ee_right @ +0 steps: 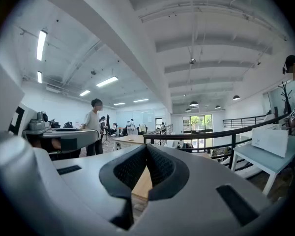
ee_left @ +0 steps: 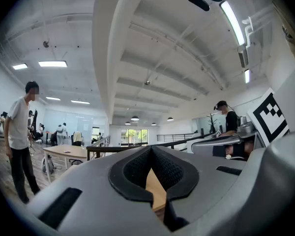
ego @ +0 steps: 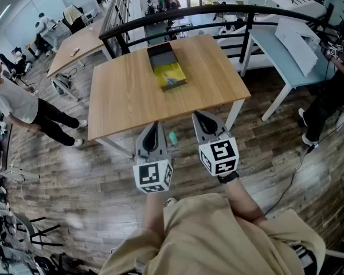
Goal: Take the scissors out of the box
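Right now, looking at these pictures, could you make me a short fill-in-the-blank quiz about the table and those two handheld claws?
The open box sits on the ___ table.
The inside of the box is coloured ___.
The left gripper and the right gripper both have their jaws ___, with nothing between them.
The number of grippers touching the box is ___.
Missing words: wooden; yellow; shut; zero.

You wear beige clothing (ego: 218, 239) and a black band (ego: 229, 177) at the right wrist. Your left gripper (ego: 153, 126) and right gripper (ego: 202, 118) are grey shells with black ribbed pads; each carries a white cube with black square markers.
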Demonstrator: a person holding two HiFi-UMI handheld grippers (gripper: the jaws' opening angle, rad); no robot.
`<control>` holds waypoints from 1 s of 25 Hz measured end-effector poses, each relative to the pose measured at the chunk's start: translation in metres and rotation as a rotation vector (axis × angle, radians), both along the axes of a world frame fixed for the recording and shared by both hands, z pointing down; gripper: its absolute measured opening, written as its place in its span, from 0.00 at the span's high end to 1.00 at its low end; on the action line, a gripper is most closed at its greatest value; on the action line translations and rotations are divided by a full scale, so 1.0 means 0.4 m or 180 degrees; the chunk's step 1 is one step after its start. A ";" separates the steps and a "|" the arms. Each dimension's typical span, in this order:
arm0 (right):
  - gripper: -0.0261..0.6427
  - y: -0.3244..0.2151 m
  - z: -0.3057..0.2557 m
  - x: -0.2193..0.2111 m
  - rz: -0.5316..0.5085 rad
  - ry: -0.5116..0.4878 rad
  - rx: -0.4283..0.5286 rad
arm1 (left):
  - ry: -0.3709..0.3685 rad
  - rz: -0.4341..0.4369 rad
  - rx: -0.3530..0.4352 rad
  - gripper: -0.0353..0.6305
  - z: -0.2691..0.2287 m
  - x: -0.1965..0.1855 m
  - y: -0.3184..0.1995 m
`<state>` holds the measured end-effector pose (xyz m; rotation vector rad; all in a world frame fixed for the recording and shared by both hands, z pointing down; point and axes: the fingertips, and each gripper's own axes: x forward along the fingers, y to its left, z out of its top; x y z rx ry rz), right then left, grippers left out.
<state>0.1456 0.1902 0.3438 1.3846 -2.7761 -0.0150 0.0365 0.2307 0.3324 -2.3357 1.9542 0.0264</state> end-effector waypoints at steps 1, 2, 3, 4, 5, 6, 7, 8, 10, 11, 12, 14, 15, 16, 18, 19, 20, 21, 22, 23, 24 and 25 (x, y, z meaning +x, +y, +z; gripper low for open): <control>0.94 -0.004 0.002 0.009 0.0019 -0.0012 -0.0010 | 0.0004 -0.0006 0.0006 0.94 0.000 0.007 -0.002; 0.94 -0.007 0.003 0.017 0.0030 -0.0021 -0.0016 | 0.0010 -0.0014 0.0010 0.94 0.001 0.013 -0.003; 0.94 -0.009 0.003 0.024 0.0027 -0.0029 -0.0012 | 0.0017 -0.0024 0.0014 0.94 0.002 0.019 -0.004; 0.94 -0.010 0.001 0.030 0.0014 -0.0033 0.0001 | 0.0026 -0.0037 0.0015 0.94 0.003 0.025 -0.005; 0.94 -0.010 -0.001 0.035 0.0001 -0.0031 0.0015 | 0.0034 -0.0052 0.0014 0.94 0.004 0.030 -0.005; 0.94 -0.009 -0.001 0.042 -0.0006 -0.0024 0.0022 | 0.0042 -0.0066 0.0012 0.94 0.006 0.036 -0.004; 0.94 -0.006 0.000 0.048 -0.0014 -0.0021 0.0029 | 0.0050 -0.0078 0.0008 0.94 0.009 0.042 -0.002; 0.94 -0.002 0.001 0.054 -0.0028 -0.0025 0.0036 | 0.0058 -0.0090 0.0002 0.94 0.012 0.048 0.001; 0.94 0.008 0.004 0.061 -0.0076 -0.0052 0.0031 | 0.0055 -0.0117 -0.0016 0.94 0.018 0.059 0.009; 0.94 0.013 0.006 0.063 -0.0102 -0.0073 0.0014 | 0.0041 -0.0128 -0.0029 0.94 0.021 0.065 0.016; 0.94 0.017 0.009 0.064 -0.0124 -0.0098 -0.0008 | 0.0019 -0.0133 -0.0041 0.94 0.023 0.072 0.022; 0.94 0.014 0.021 0.062 -0.0162 -0.0140 -0.0056 | -0.0024 -0.0143 -0.0069 0.94 0.031 0.079 0.027; 0.94 0.009 0.029 0.056 -0.0187 -0.0144 -0.0078 | -0.0030 -0.0156 -0.0089 0.94 0.038 0.076 0.023; 0.94 0.004 0.038 0.046 -0.0218 -0.0136 -0.0095 | -0.0026 -0.0174 -0.0112 0.94 0.047 0.070 0.018; 0.94 -0.003 0.055 0.027 -0.0271 -0.0116 -0.0109 | -0.0001 -0.0208 -0.0156 0.94 0.067 0.053 0.003; 0.94 -0.009 0.064 0.019 -0.0290 -0.0112 -0.0114 | 0.0014 -0.0217 -0.0166 0.94 0.077 0.047 -0.008; 0.94 -0.020 0.076 0.011 -0.0304 -0.0103 -0.0127 | 0.0028 -0.0216 -0.0172 0.94 0.087 0.042 -0.023; 0.94 -0.037 0.089 0.004 -0.0311 -0.0086 -0.0148 | 0.0044 -0.0206 -0.0178 0.94 0.097 0.037 -0.042; 0.94 -0.059 0.102 -0.004 -0.0305 -0.0063 -0.0172 | 0.0062 -0.0188 -0.0187 0.94 0.108 0.033 -0.066; 0.94 -0.084 0.113 -0.012 -0.0289 -0.0037 -0.0191 | 0.0084 -0.0164 -0.0198 0.94 0.119 0.026 -0.093; 0.94 -0.113 0.119 -0.022 -0.0268 -0.0017 -0.0198 | 0.0105 -0.0138 -0.0207 0.94 0.128 0.016 -0.124; 0.94 -0.143 0.120 -0.037 -0.0250 -0.0004 -0.0191 | 0.0122 -0.0116 -0.0211 0.94 0.133 0.001 -0.158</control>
